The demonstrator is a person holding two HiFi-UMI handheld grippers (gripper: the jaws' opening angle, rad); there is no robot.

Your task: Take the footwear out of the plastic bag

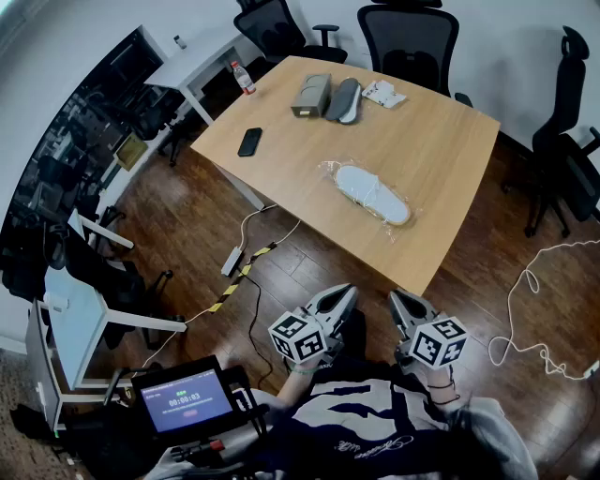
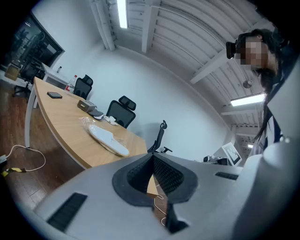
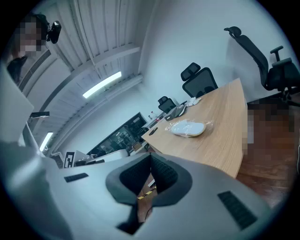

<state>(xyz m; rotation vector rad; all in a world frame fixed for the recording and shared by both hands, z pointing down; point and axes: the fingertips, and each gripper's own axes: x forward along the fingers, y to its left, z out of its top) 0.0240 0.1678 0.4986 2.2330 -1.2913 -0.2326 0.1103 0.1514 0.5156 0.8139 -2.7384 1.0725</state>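
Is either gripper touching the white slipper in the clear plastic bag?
Apart. The head view shows the left gripper and right gripper held short of the wooden table, far from the white slipper in its clear plastic bag.

Lighting is bright and even, coming from ceiling tube lights [image 2: 122, 13]. One strip [image 3: 102, 85] is blown out white. The bench [image 1: 422, 150] and the dark wood floor [image 1: 187, 211] carry a mild sheen. The plastic bag [image 1: 370, 194] throws small glints. Shadows are faint and soft. All views bow heavily at the edges, with black corners. The near foreground is soft in both gripper views.
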